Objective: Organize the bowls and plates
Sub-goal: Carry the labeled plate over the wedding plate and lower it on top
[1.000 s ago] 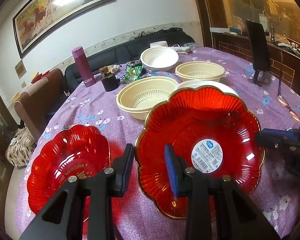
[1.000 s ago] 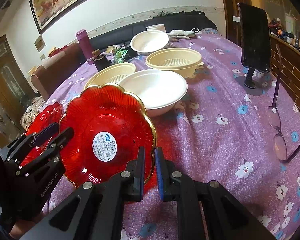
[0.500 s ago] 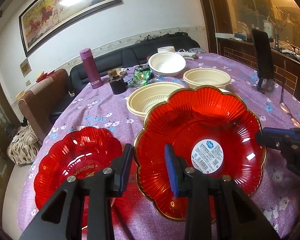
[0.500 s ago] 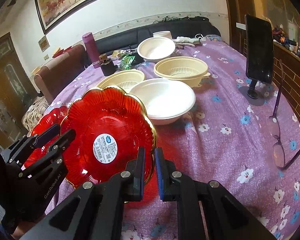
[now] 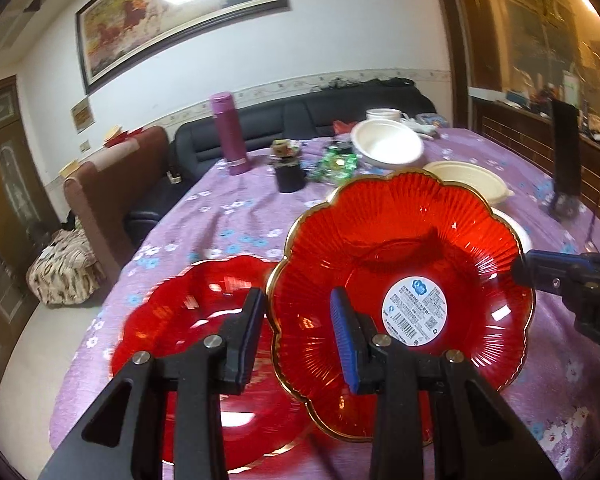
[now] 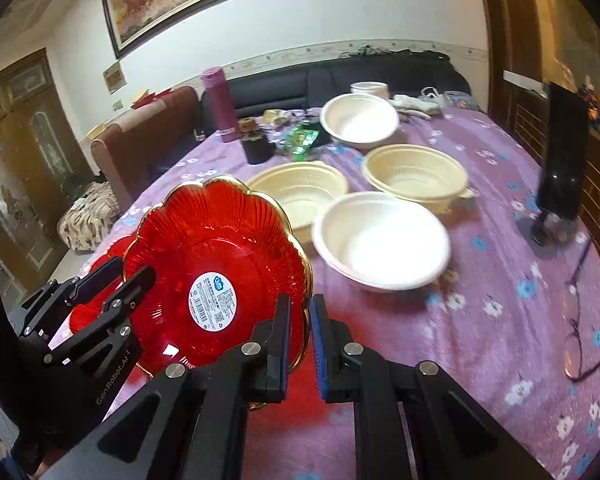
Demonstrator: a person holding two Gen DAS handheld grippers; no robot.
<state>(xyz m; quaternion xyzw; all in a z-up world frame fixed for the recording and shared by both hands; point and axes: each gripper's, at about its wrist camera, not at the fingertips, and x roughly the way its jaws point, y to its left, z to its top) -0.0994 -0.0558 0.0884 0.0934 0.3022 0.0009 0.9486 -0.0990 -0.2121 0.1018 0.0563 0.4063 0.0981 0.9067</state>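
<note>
Round table w/ purple flowered cloth (image 6: pixel 480 320) fills most of both views, a black sofa (image 5: pixel 300 120) behind its far edge. Biggest task item: red scalloped glass plate w/ gold rim (image 5: pixel 400 264), white barcode sticker (image 5: pixel 415 314) at its centre, held tilted above the cloth between both tools. Left gripper (image 5: pixel 298 340) straddles the plate's near-left rim, one finger outside and the blue-padded finger inside the bowl of the plate; jaws partly apart, and whether the pads actually press on the rim is hard to judge from this angle, prob. a loose hold. Right gripper (image 6: pixel 300 332) is closed tight on the opposite rim edge, gold rim pinched between its pads. Second red plate (image 5: pixel 188 332) lies flat on the cloth below and to the left of the lifted one, partly overlapped by it in the left wrist view, blurred. Beyond them, white bowl (image 6: pixel 380 240) nearest the lifted plate, then two cream ribbed bowls (image 6: pixel 304 192) (image 6: pixel 416 176) side by side, and another white bowl (image 6: pixel 358 120) farther back w/ a small white cup (image 6: pixel 370 89) behind it. Black phone on a stand (image 6: pixel 560 160) sits near the table's right edge, eyeglasses (image 6: pixel 576 320) lying close to it. Magenta thermos (image 5: pixel 230 132) stands upright at the far left, a small dark jar (image 5: pixel 289 172) and green snack wrapper (image 5: pixel 336 162) just beside each other mid-table.
</note>
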